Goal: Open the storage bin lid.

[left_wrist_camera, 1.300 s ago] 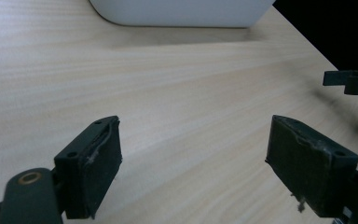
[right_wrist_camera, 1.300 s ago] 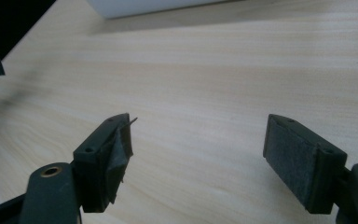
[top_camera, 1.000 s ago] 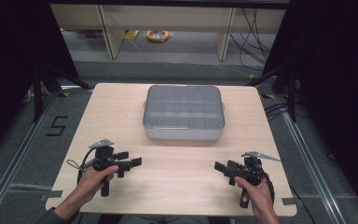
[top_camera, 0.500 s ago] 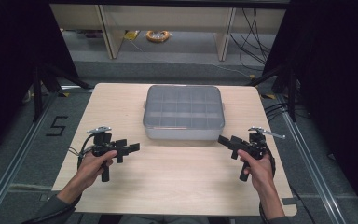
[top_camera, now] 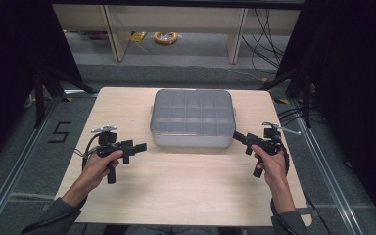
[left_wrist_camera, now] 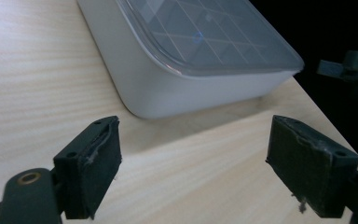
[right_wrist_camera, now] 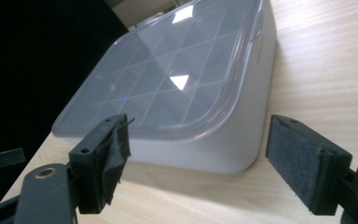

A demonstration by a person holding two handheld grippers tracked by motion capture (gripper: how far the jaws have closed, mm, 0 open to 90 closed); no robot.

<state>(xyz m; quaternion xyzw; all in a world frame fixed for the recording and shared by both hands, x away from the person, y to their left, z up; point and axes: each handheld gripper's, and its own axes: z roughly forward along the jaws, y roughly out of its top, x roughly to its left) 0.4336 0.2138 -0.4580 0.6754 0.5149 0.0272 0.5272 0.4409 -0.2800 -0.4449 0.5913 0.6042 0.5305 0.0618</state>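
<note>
A grey compartment box with a clear closed lid (top_camera: 192, 117) stands on the far half of the wooden table (top_camera: 186, 181). My left gripper (top_camera: 139, 146) hovers just off the box's near left corner, pointing right, open and empty. In the left gripper view the box (left_wrist_camera: 191, 60) lies ahead of the open left gripper (left_wrist_camera: 193, 140). My right gripper (top_camera: 237, 137) points left at the near right corner. Its jaws have just been opening and nothing is between them. The right gripper view has the box (right_wrist_camera: 177, 93) close ahead of the right gripper (right_wrist_camera: 198, 123).
Bare tabletop stretches between the two hands in front of the box. Beyond the table stand shelf legs, with a yellow cable coil (top_camera: 166, 36) on the floor. A floor mark "5" (top_camera: 61, 132) lies left of the table. Dark curtains close both sides.
Both hands have moved away from the near edge toward the box and risen a little. The right gripper has come up to the box's near right corner, the left to its near left corner.
</note>
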